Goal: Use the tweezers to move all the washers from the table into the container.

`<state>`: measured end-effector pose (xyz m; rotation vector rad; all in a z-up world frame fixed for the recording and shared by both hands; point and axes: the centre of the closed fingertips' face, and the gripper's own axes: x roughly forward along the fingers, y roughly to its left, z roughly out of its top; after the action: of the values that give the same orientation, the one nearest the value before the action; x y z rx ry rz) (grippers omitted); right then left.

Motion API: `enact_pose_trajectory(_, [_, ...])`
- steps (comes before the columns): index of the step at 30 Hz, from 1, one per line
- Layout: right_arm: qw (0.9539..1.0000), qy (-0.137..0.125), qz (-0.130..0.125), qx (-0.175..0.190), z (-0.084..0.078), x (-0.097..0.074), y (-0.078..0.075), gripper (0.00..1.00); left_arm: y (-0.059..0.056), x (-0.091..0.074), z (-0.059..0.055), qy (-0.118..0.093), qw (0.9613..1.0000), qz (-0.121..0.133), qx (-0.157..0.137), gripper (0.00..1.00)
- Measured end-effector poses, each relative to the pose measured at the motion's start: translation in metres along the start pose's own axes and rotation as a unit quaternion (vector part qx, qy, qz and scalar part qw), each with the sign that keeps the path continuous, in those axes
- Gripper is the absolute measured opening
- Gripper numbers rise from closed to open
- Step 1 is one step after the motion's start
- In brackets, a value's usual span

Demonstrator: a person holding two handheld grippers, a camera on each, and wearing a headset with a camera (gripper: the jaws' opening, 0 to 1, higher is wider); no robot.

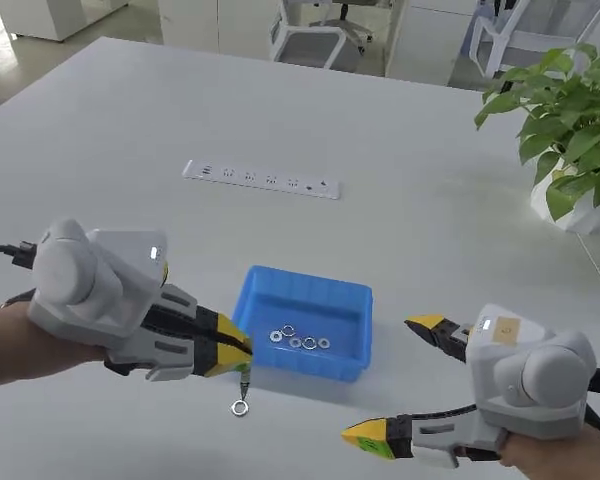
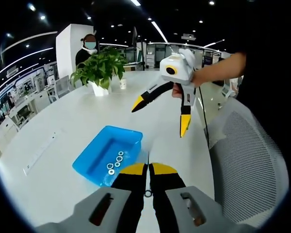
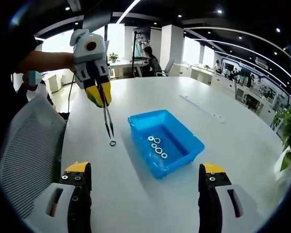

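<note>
Your left gripper (image 1: 238,350) is clamped shut on the tweezers (image 1: 244,380), whose tips point straight down at the lone washer (image 1: 240,407) on the table (image 1: 430,200). I can't tell whether they touch it. The blue container (image 1: 310,283) sits just beyond, its near wall in between, with four washers (image 1: 298,340) inside. Your right gripper (image 1: 395,380) is spread wide and empty, right of the container. The power strip (image 1: 260,180) lies well clear.
</note>
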<state>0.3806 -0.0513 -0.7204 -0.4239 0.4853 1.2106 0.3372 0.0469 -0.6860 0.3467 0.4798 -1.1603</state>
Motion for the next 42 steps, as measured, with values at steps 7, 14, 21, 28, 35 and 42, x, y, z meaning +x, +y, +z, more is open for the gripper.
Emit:
enact_pose_trajectory(7, [1.0000, 0.004, 0.000, 0.000, -0.003, -0.001, 0.001, 0.92, -0.003, 0.005, -0.005, 0.001, 1.0000, -0.004, -0.003, 0.07])
enact_pose_trajectory(14, [1.0000, 0.004, 0.002, 0.002, -0.004, -0.001, 0.003, 0.91, -0.004, 0.012, -0.011, 0.005, 1.0000, -0.001, -0.007, 0.07])
enact_pose_trajectory(21, [1.0000, 0.006, 0.003, 0.001, -0.005, -0.001, 0.004, 0.91, -0.005, 0.016, -0.013, 0.007, 0.9999, 0.001, -0.009, 0.07])
enact_pose_trajectory(28, [1.0000, 0.007, 0.003, 0.003, -0.006, -0.001, 0.004, 0.91, -0.003, 0.016, -0.012, 0.003, 0.9999, 0.007, -0.012, 0.07])
enact_pose_trajectory(35, [0.9999, 0.009, 0.003, 0.004, -0.007, -0.002, 0.004, 0.90, -0.004, 0.013, -0.010, 0.001, 0.9999, 0.009, -0.012, 0.07])
enact_pose_trajectory(42, [1.0000, 0.008, 0.005, 0.003, -0.006, -0.001, 0.005, 0.90, -0.005, 0.013, -0.012, 0.004, 0.9998, 0.011, -0.013, 0.07])
